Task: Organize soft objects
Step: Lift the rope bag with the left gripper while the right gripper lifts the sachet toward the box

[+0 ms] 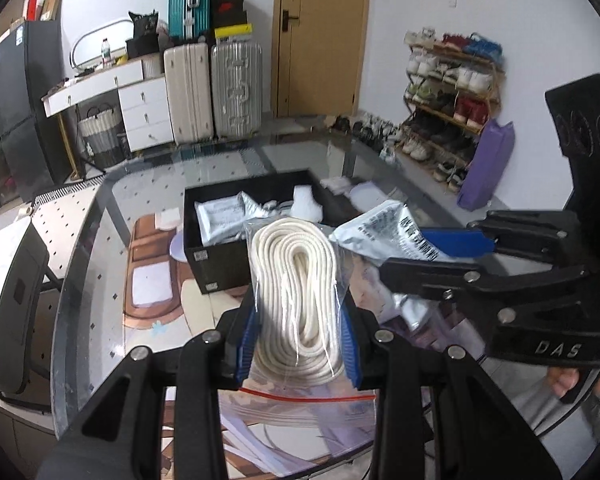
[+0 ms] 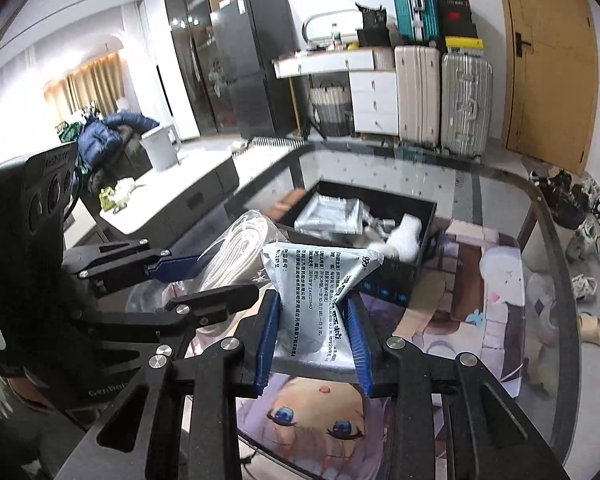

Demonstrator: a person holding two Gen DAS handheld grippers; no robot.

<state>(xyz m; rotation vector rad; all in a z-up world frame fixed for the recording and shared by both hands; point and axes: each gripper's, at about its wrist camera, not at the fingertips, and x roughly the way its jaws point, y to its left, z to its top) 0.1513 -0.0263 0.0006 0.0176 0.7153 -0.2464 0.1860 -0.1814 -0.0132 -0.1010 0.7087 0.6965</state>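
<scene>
My left gripper (image 1: 298, 312) is shut on a clear zip bag of coiled white rope (image 1: 296, 292), held above the glass table in front of the black box (image 1: 216, 256). My right gripper (image 2: 314, 312) is shut on a silver foil pouch (image 2: 316, 292) with printed text. In the left wrist view the right gripper (image 1: 428, 250) comes in from the right with the pouch (image 1: 384, 228). In the right wrist view the left gripper (image 2: 204, 272) and the rope bag (image 2: 236, 252) are at the left. The box (image 2: 424, 248) holds silver packets and a white soft item.
The glass table (image 1: 84, 248) has a curved edge and shows a printed rug beneath. Suitcases (image 1: 236, 88), a white dresser (image 1: 140, 104), a shoe rack (image 1: 448, 92) and a wooden door (image 1: 320, 36) line the far wall. A counter (image 2: 172, 196) stands to the left.
</scene>
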